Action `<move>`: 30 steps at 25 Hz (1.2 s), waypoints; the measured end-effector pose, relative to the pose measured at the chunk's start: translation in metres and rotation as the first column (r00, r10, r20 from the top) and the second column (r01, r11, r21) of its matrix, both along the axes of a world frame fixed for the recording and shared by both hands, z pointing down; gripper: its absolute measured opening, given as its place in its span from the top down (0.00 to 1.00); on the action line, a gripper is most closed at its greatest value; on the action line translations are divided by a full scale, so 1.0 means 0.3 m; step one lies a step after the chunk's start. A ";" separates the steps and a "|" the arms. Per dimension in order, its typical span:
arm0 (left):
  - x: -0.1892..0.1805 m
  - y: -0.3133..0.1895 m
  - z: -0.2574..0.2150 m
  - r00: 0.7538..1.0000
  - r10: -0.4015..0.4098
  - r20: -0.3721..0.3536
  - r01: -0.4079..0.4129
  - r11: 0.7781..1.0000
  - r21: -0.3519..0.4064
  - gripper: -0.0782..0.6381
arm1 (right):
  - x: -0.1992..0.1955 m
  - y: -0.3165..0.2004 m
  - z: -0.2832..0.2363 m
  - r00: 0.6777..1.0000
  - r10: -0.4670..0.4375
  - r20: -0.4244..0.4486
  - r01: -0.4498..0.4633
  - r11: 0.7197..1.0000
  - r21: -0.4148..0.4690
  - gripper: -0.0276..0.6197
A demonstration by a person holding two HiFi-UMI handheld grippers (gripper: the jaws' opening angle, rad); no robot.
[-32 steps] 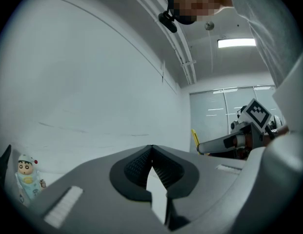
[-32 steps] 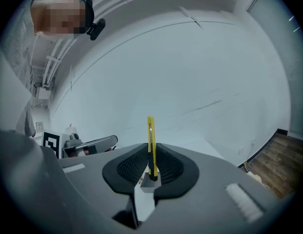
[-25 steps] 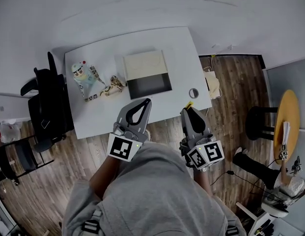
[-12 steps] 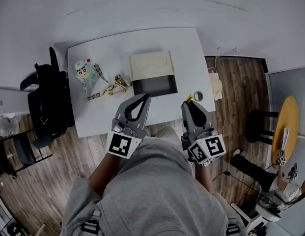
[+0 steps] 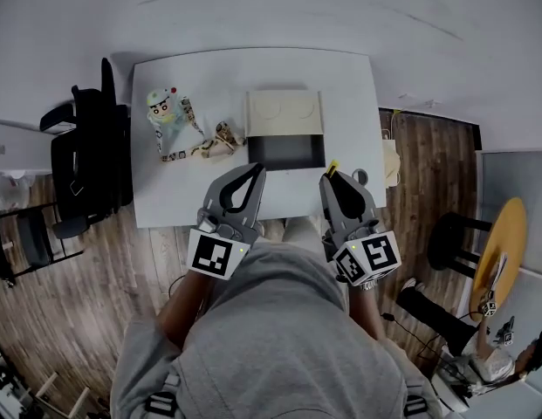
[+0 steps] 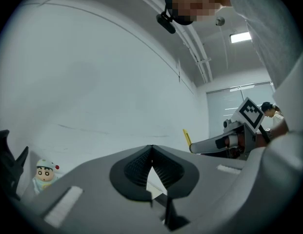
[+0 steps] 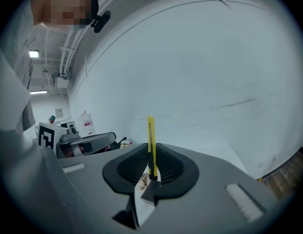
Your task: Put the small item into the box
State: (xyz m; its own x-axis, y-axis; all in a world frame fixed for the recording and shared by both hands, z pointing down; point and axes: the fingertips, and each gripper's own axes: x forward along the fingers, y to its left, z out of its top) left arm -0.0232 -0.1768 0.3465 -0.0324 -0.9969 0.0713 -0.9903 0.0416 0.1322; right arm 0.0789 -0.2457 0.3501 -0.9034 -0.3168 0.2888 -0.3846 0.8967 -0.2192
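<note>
A box (image 5: 284,112) stands open on the white table (image 5: 209,195), its cream lid flipped back and its dark inside facing up. My right gripper (image 5: 331,178) is shut on a thin yellow utility knife (image 7: 151,140), which sticks up from between the jaws; it hovers over the table's near edge, just right of the box. The knife's tip (image 5: 332,165) shows as a yellow speck. My left gripper (image 5: 257,173) is shut with nothing in it (image 6: 150,151), near the box's front left.
A cartoon doll (image 5: 166,110) and a patterned lanyard (image 5: 199,149) lie left of the box. A small tape ring (image 5: 360,177) sits at the table's right front corner. A black chair (image 5: 83,160) stands left of the table, and a stool (image 5: 452,238) to the right.
The person has stepped closer to the table, so both grippers now reach over its near edge toward the box. The right gripper still holds the knife.
</note>
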 end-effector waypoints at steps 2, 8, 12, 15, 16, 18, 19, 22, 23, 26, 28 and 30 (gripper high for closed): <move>-0.006 0.006 0.004 1.000 -0.026 0.004 0.026 1.000 0.002 0.89 | -0.012 -0.001 0.008 1.000 -0.030 -0.010 0.030 1.000 -0.002 0.86; 0.003 -0.010 0.004 0.996 -0.085 -0.004 0.085 0.996 -0.009 0.89 | -0.040 -0.067 0.028 0.994 -0.099 -0.041 0.098 0.995 -0.016 0.86; -0.005 -0.029 0.002 0.991 -0.131 0.003 0.131 0.991 -0.010 0.89 | -0.054 -0.106 0.053 0.986 -0.152 -0.071 0.150 0.988 -0.038 0.86; -0.010 -0.035 0.000 0.985 -0.172 0.003 0.172 0.985 -0.011 0.89 | -0.067 -0.129 0.084 0.975 -0.199 -0.102 0.195 0.979 -0.053 0.86; -0.011 -0.035 0.003 0.983 -0.184 0.002 0.184 0.983 -0.016 0.89 | -0.073 -0.133 0.094 0.970 -0.216 -0.112 0.211 0.976 -0.057 0.86; -0.013 -0.035 0.010 0.978 -0.208 0.001 0.207 0.978 -0.025 0.89 | -0.085 -0.143 0.112 0.960 -0.249 -0.130 0.243 0.968 -0.062 0.86; -0.014 -0.035 0.012 0.976 -0.219 0.001 0.219 0.975 -0.026 0.89 | -0.093 -0.148 0.120 0.954 -0.264 -0.139 0.258 0.964 -0.064 0.86; -0.014 -0.038 0.017 0.969 -0.248 0.004 0.248 0.968 -0.033 0.89 | -0.114 -0.164 0.137 0.941 -0.301 -0.156 0.293 0.953 -0.073 0.86; -0.014 -0.039 0.021 0.967 -0.256 0.005 0.256 0.966 -0.039 0.89 | -0.121 -0.168 0.141 0.937 -0.312 -0.159 0.304 0.950 -0.076 0.86; -0.018 -0.040 0.029 0.959 -0.282 0.012 0.282 0.958 -0.049 0.89 | -0.143 -0.177 0.160 0.922 -0.348 -0.170 0.337 0.937 -0.089 0.86; -0.023 -0.037 0.034 0.954 -0.300 0.015 0.300 0.952 -0.054 0.89 | -0.157 -0.178 0.177 0.911 -0.371 -0.181 0.359 0.928 -0.096 0.86; -0.028 -0.034 0.041 0.948 -0.318 0.013 0.318 0.946 -0.060 0.89 | -0.171 -0.177 0.196 0.898 -0.395 -0.193 0.381 0.918 -0.105 0.86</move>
